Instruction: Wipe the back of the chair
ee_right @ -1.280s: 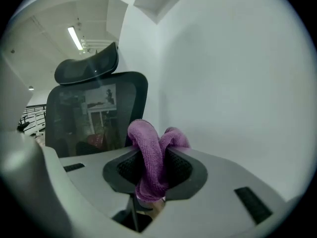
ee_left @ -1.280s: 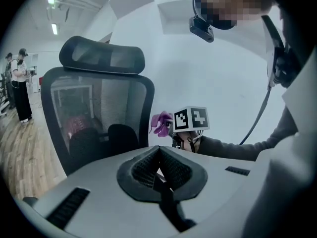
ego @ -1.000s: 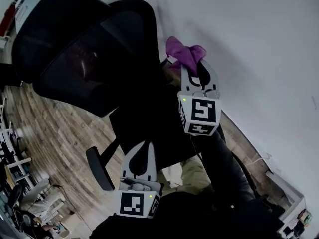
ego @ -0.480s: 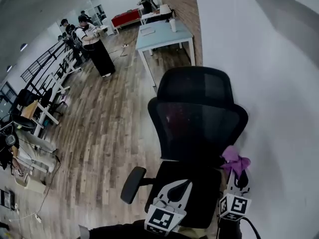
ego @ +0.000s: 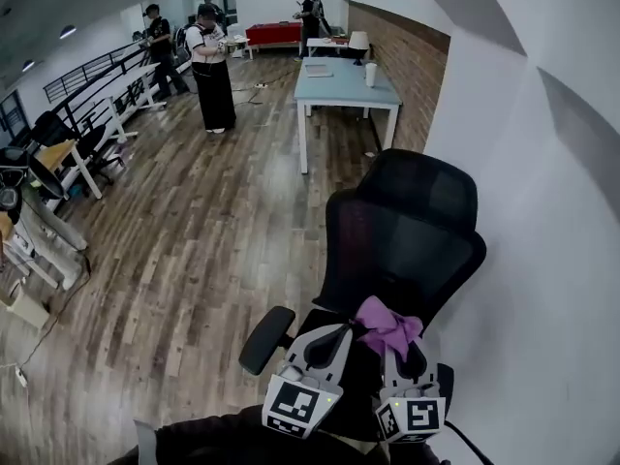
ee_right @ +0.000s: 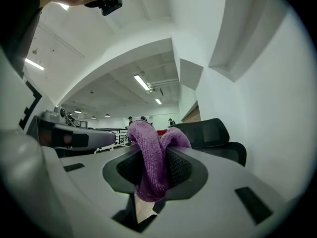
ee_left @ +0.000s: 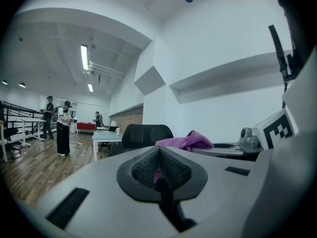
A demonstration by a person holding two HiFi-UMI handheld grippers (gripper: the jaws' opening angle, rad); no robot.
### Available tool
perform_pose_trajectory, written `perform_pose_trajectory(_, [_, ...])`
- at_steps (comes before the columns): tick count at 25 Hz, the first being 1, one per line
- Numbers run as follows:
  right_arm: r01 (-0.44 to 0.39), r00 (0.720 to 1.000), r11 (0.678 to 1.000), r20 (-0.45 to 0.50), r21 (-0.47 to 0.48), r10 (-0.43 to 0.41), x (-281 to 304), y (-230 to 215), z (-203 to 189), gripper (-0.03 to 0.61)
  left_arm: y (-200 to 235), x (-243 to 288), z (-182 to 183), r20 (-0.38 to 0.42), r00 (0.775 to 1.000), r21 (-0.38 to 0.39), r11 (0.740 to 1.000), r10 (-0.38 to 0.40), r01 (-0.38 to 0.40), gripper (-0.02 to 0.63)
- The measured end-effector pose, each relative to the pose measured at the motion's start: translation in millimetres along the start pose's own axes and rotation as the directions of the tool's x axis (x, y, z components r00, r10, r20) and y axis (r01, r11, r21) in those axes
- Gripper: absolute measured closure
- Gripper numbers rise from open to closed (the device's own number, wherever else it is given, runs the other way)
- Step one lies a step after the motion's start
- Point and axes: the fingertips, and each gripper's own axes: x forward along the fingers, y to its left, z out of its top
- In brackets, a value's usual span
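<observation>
Right gripper (ee_right: pixel 151 171): jaws are pinched on the purple cloth (ee_right: pixel 148 155), which is bunched above the tips.
Left gripper (ee_left: pixel 159 168): jaws are pressed together, nothing is held; just left of the right gripper.
Chair back (ego: pixel 399 245): black mesh, upright, ahead of both grippers, apart from the cloth.

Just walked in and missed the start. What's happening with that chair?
A person holds a gripper in each hand, in front of a black mesh chair that stands by a white wall. The right gripper is clamped on a purple cloth, held low near the backrest. The left gripper is shut and empty beside it.
</observation>
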Motion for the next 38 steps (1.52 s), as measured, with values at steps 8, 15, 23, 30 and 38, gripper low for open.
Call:
perform_pose_trajectory(8, [-0.065,0.997,0.997,0.036,-0.04,0.066,-2,73,-1,0.48,31,-68,1,0.099,0.993,-0.028,0.997,0.069,-0.067,0.611])
perform_pose_trajectory(15, [-0.144,0.987,0.986,0.065,-0.082,0.15,48,101,6,0.48,72,-50,7,0.107,0.986,-0.064,0.991,0.125,-0.118,0.611])
perform_pose_trajectory(23, [-0.109,0.993,0.992,0.043,-0.066,0.112,55,87,7,0.482,74,-35,12,0.104,0.988,-0.053,0.993,0.112,-0.107,0.611])
perform_pose_trajectory(30, [-0.112,0.992,0.991,0.055,-0.066,0.116,45,92,10,0.482,71,-36,11,0.083,0.992,0.006,0.995,0.095,-0.095,0.611])
perform_pose_trajectory(38, [-0.104,0.992,0.992,0.065,-0.074,0.109,39,85,12,0.482,63,-32,9,0.076,0.994,0.026,0.997,0.074,-0.076,0.611])
